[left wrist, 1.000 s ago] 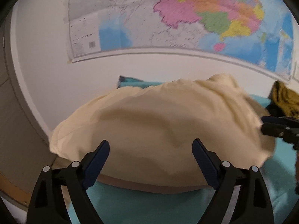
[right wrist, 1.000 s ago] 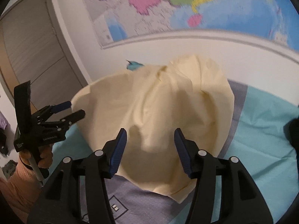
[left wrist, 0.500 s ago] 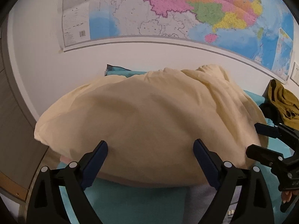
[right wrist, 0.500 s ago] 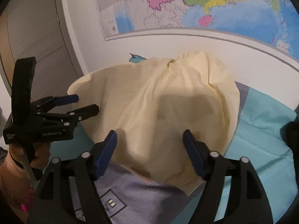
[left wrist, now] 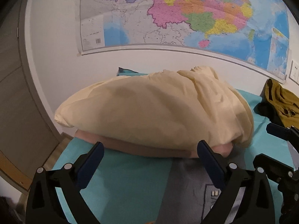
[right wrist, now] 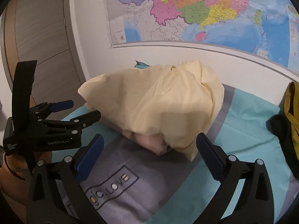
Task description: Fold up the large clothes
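Note:
A large pale yellow garment lies in a billowed heap on the teal bed sheet, over a pink cloth that shows under its near edge. It also shows in the right wrist view, with the pink cloth peeking out. My left gripper is open and empty, just short of the heap. My right gripper is open and empty, near the heap's front corner. The left gripper also shows at the left of the right wrist view.
A grey blanket with "LOVE" lettering lies under the grippers. A mustard garment and dark cloth sit at the right. A wall map hangs behind the bed. A wooden door stands at the left.
The yellow garment has dropped and settled onto the bed, uncovering the pink cloth beneath. Both grippers have pulled back from it and the right jaws have opened wider.

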`<action>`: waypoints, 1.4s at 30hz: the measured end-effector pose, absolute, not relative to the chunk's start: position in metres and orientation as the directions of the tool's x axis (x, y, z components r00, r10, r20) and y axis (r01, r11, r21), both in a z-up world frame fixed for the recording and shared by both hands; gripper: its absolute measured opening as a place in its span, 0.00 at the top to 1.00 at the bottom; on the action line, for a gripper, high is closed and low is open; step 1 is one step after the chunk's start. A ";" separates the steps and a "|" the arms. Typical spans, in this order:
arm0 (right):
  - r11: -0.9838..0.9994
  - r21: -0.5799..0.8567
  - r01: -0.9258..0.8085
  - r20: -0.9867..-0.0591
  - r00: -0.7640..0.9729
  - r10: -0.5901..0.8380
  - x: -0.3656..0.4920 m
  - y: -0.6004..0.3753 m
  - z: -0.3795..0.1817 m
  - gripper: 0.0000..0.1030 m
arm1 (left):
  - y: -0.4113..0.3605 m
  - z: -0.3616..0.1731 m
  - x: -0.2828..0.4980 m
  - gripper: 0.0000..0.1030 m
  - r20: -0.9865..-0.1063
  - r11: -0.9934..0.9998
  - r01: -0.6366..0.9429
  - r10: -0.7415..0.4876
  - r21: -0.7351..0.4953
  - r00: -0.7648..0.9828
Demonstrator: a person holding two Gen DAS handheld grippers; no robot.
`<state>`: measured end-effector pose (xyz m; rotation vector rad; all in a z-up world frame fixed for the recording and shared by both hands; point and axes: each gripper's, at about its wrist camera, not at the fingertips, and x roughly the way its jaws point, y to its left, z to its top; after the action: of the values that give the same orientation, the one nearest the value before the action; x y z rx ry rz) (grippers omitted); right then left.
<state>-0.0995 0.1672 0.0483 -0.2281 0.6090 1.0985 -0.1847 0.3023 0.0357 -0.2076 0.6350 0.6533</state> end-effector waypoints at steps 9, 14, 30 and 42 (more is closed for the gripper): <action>0.473 0.105 -0.875 -0.574 0.335 0.747 -0.118 0.138 0.044 0.05 | 0.272 0.036 -0.201 0.06 -0.613 0.752 -0.659 0.524 0.008 0.591; 0.475 0.097 -0.875 -0.564 0.345 0.750 -0.127 0.125 0.045 0.05 | 0.258 0.036 -0.205 0.06 -0.614 0.754 -0.656 0.530 0.025 0.585; 0.479 0.104 -0.872 -0.546 0.352 0.760 -0.139 0.094 0.046 0.05 | 0.228 0.041 -0.220 0.06 -0.601 0.743 -0.669 0.549 0.032 0.581; 0.468 0.117 -0.876 -0.549 0.336 0.765 -0.148 0.080 0.040 0.05 | 0.207 0.034 -0.222 0.06 -0.615 0.739 -0.672 0.555 0.054 0.561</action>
<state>-0.1475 0.0799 0.0402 -0.2144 0.5898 1.0806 -0.2223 0.2070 0.0339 -0.1947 0.6521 0.7279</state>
